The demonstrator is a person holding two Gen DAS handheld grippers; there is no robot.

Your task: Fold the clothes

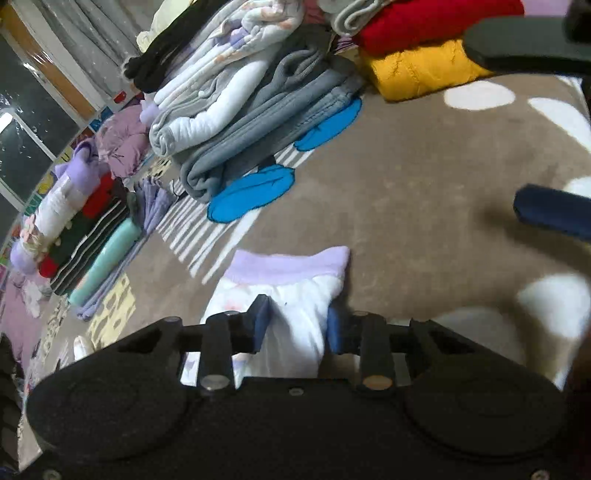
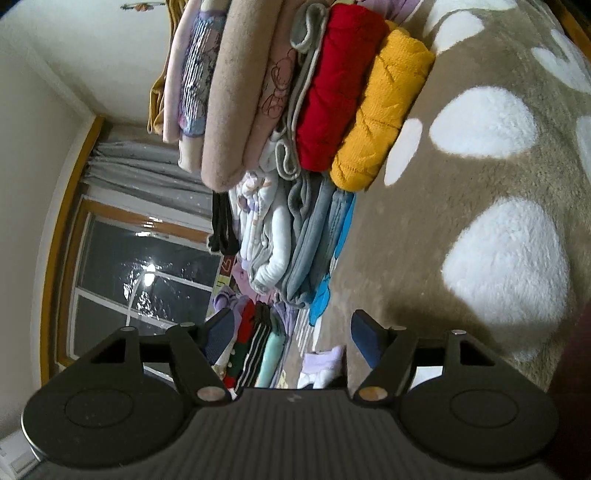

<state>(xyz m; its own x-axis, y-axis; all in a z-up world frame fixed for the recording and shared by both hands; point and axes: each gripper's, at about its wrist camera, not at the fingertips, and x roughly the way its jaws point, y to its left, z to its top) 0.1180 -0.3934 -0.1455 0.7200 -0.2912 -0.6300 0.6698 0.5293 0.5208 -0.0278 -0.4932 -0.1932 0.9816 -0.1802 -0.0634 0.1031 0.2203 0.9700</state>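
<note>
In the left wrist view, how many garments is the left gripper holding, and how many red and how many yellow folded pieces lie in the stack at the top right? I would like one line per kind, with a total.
White and lilac garment in the left gripper: 1
Red folded piece: 1
Yellow folded piece: 1
Total: 3

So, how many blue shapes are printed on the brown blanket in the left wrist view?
3. One blue shape lies beside the grey folded clothes, a second just below it, and the largest nearest the camera. The stack may hide more.
</note>
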